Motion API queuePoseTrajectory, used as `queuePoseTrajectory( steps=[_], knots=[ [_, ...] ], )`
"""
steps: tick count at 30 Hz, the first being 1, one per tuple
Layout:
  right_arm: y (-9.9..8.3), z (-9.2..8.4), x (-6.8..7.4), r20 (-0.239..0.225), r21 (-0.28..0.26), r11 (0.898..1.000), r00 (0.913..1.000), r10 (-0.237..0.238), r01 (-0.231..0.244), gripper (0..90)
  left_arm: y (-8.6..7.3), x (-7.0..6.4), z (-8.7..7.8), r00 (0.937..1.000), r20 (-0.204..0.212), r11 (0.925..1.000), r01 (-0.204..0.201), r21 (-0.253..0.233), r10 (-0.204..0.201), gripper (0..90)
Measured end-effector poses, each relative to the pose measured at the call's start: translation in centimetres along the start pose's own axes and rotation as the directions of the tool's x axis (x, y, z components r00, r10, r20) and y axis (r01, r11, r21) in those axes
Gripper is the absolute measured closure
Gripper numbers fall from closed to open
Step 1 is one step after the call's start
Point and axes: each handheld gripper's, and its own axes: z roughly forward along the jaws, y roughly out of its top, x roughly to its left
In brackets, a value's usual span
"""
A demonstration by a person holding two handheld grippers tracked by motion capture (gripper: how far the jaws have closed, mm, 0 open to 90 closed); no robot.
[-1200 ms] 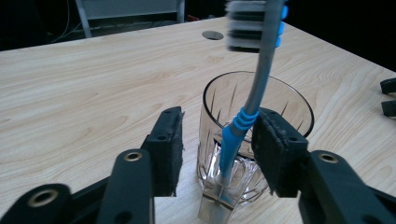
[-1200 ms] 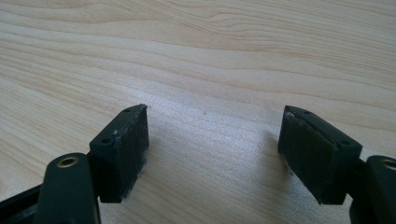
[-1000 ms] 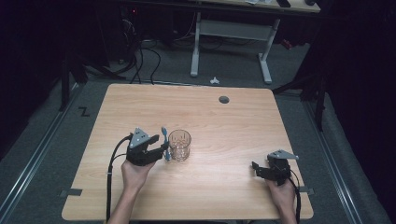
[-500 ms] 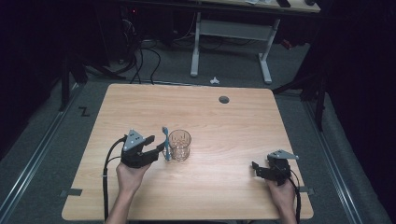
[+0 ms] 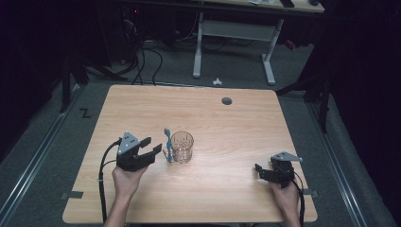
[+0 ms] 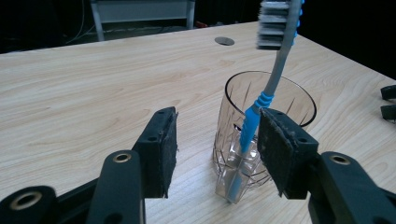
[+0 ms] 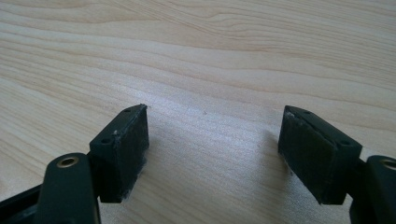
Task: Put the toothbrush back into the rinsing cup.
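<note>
Plainly unbranded – blue toothbrush (image 6: 252,122) leaning on cut-glass tumbler (image 6: 285,100), left gripper (image 6: 217,154) open beside it

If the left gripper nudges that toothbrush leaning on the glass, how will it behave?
The toothbrush stands steeply against the outside of the glass, foot on the table, so it will probably slide or topple at a light push. It looks thin and light, with a top-heavy head. The faceted glass seems heavier and likely stays put.
</note>
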Motion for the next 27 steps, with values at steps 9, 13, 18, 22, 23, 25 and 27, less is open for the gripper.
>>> queuePoseTrajectory(
  steps=[9, 13, 18, 22, 23, 25, 27],
  knots=[
    [0.0, 0.0, 0.0, 0.000, 0.000, 1.000, 1.0000, 0.000, 0.000, 24.7, -0.2, 0.7, -0.6, 0.9996, -0.021, 0.9999, 0.017, -0.001, -0.017, 47.0],
    [0.0, 0.0, 0.0, 0.000, 0.000, 1.000, 1.0000, 0.000, 0.000, 24.7, -0.3, 1.1, -0.9, 0.9992, -0.032, 0.9996, 0.026, -0.006, -0.026, 46.8],
    [0.0, 0.0, 0.0, 0.000, 0.000, 1.000, 1.0000, 0.000, 0.000, 24.7, -0.5, 1.5, -1.3, 0.9984, -0.047, 0.9995, 0.032, -0.005, -0.032, 46.7],
    [0.0, 0.0, 0.0, 0.000, 0.000, 1.000, 1.0000, 0.000, 0.000, 24.7, -0.7, 1.9, -1.6, 0.9975, -0.058, 0.9991, 0.041, -0.006, -0.041, 46.7],
    [0.0, 0.0, 0.0, 0.000, 0.000, 1.000, 1.0000, 0.000, 0.000, 24.7, -0.8, 2.0, -1.6, 0.9971, -0.062, 0.9991, 0.043, -0.005, -0.043, 46.7],
    [0.0, 0.0, 0.0, 0.001, 0.000, 1.000, 1.0000, 0.000, 0.000, 24.7, -1.0, 2.2, -1.7, 0.9966, -0.068, 0.9989, 0.047, -0.001, -0.047, 46.7],
    [0.0, 0.0, 0.0, 0.000, 0.000, 1.000, 1.0000, 0.000, 0.000, 24.7, -1.2, 2.4, -1.8, 0.9960, -0.073, 0.9987, 0.052, 0.000, -0.052, 46.8]
  ],
)
